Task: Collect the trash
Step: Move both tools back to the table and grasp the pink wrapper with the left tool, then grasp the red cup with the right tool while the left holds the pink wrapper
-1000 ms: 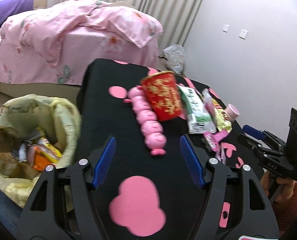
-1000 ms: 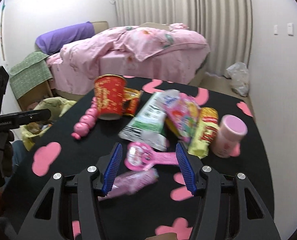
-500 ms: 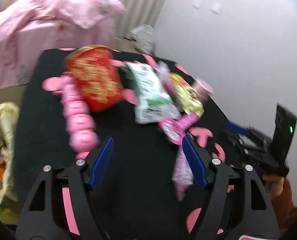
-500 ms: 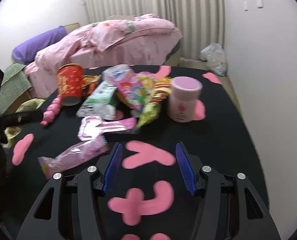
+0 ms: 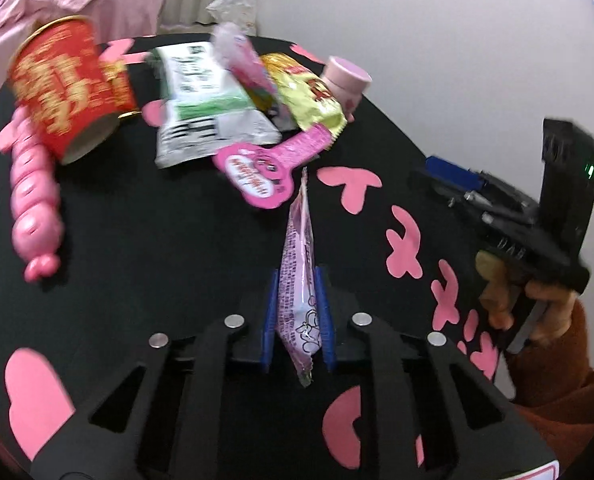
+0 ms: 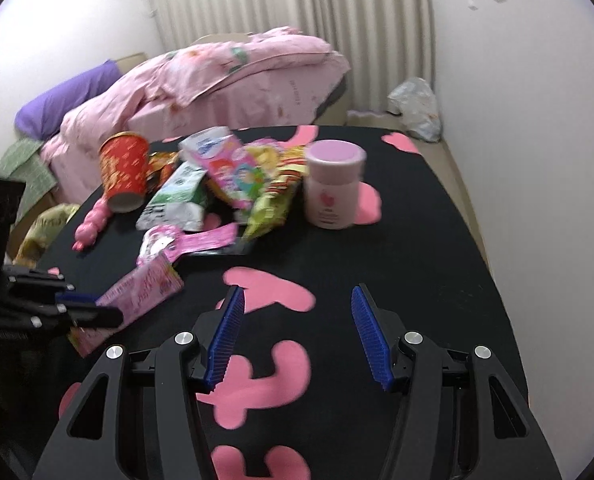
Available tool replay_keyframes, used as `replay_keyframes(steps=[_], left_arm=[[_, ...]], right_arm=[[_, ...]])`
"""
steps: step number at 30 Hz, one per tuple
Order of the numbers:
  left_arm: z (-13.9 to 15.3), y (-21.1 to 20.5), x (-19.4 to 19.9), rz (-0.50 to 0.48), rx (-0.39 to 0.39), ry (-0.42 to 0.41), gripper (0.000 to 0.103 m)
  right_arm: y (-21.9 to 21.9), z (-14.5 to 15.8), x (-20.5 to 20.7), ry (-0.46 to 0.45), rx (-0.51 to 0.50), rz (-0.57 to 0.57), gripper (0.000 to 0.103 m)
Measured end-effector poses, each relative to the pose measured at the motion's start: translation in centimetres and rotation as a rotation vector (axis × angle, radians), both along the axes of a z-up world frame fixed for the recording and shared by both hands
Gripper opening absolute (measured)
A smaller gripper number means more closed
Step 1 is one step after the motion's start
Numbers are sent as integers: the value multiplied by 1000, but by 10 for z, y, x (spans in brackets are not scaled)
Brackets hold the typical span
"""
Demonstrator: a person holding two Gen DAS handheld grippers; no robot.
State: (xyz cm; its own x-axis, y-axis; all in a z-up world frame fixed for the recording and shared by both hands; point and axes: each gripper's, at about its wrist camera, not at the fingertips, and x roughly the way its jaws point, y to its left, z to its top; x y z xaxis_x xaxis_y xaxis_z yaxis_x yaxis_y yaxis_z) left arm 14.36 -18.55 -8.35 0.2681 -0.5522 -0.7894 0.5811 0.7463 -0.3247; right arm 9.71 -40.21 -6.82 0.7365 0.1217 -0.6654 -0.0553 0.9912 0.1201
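Note:
My left gripper (image 5: 295,280) is shut on a pink snack wrapper (image 5: 299,280), gripping its near end; the wrapper also shows in the right wrist view (image 6: 141,296). My right gripper (image 6: 297,312) is open and empty above the black table (image 6: 417,240). A trash pile lies beyond: a red paper cup (image 5: 65,88), a green-white packet (image 5: 205,104), a pink flat wrapper (image 5: 261,172), a yellow-green packet (image 5: 309,100), a pink jar (image 6: 333,184) and a pink segmented toy-like piece (image 5: 33,196).
The yellow trash bag (image 6: 45,228) sits on the floor off the table's left edge. A bed with pink bedding (image 6: 225,76) stands behind the table. A clear plastic bag (image 6: 413,108) lies by the wall.
My left gripper swung right from the trash bag side, reached the pink snack wrapper and closed on it. My right gripper drew back and right, away from the pile, staying open.

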Motion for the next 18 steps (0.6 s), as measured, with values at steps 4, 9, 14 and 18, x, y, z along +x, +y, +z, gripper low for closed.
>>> replay_keyframes(steps=[4,9,14,18], left_arm=[[15,37,-11,92,-1,-49,17],[23,89,-20,239,-3,-76,17],[12,131,-20,318,-9,-28,17],[11,146,-21,326,-47,-14,17]], right_arm=[[27,11,9,-30,-17,90,53],[79,28,40,-84,-9,249,53],[139,38,89,-97,4,384,53],[178,39,126,-97,-50,408,53]])
